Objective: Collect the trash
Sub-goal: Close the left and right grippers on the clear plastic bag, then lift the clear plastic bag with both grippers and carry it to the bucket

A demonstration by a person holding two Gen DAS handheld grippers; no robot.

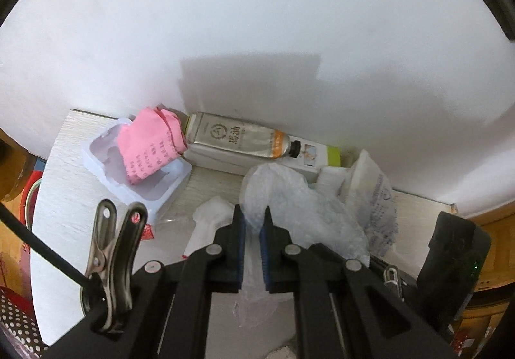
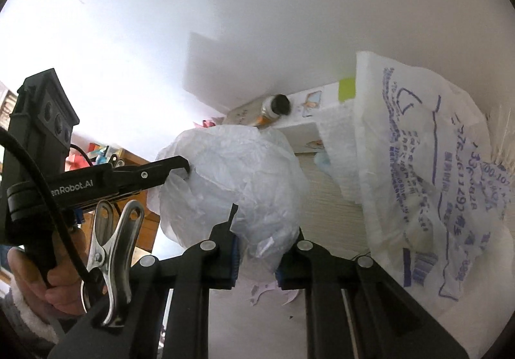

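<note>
A pale, wood-grained tabletop (image 1: 61,185) is set against a white wall. At the back, a long white box (image 1: 225,159) is laid along the wall, with a silver tube (image 1: 238,136) resting on top of it. To the left, a clear plastic tray (image 1: 106,162) is placed on the surface, and a crumpled pink slip (image 1: 151,143) is draped over it. A crumpled white tissue (image 1: 209,220) lies nearer the front. To the right, a white printed bag (image 2: 428,185) is spread over the surface.
</note>
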